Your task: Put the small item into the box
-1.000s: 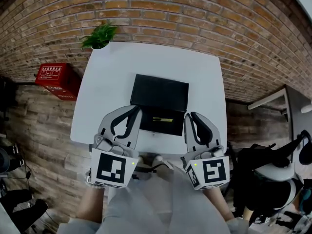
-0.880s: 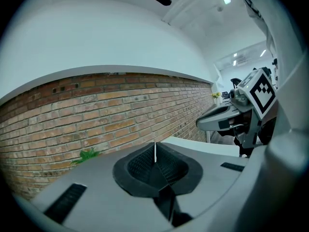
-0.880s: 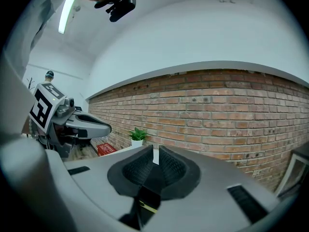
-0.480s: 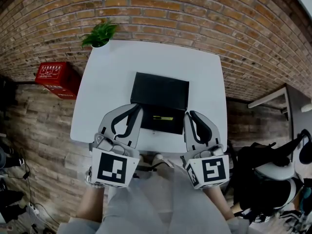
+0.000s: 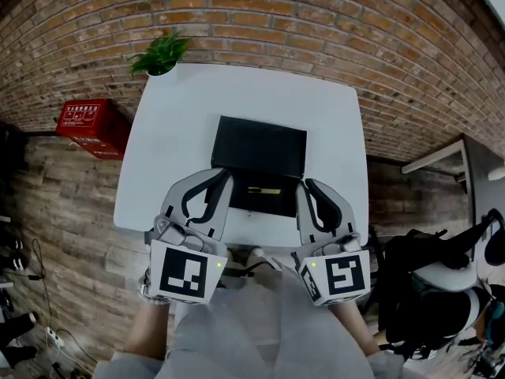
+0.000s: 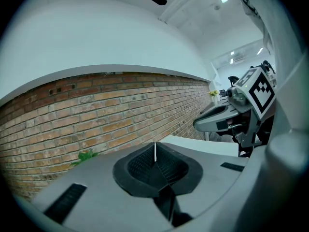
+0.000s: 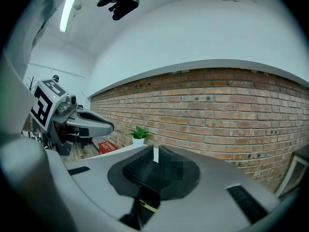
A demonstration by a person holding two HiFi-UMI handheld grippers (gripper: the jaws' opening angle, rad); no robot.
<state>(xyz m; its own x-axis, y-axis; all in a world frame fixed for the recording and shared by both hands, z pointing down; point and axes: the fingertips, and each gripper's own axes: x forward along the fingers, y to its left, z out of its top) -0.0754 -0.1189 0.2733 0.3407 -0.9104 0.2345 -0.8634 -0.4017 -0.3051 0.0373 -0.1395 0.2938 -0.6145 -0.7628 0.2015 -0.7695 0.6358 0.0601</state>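
Note:
A black box (image 5: 259, 147) lies open in the middle of the white table (image 5: 181, 109). Its nearer half holds a small yellow-green item (image 5: 263, 191). My left gripper (image 5: 222, 179) hovers over the table's front edge, its tips at the box's near left corner. My right gripper (image 5: 304, 189) is level with it at the box's near right corner. Both are shut with nothing between the pads. In the left gripper view the left gripper (image 6: 155, 154) shows its pads pressed together, and the right gripper (image 7: 154, 157) looks the same in its own view. Both point up at the brick wall.
A potted plant (image 5: 162, 56) stands on the table's far left corner. A red crate (image 5: 88, 126) sits on the floor to the left. A dark bag and chair (image 5: 426, 287) stand to the right. A brick wall (image 5: 316, 14) runs behind the table.

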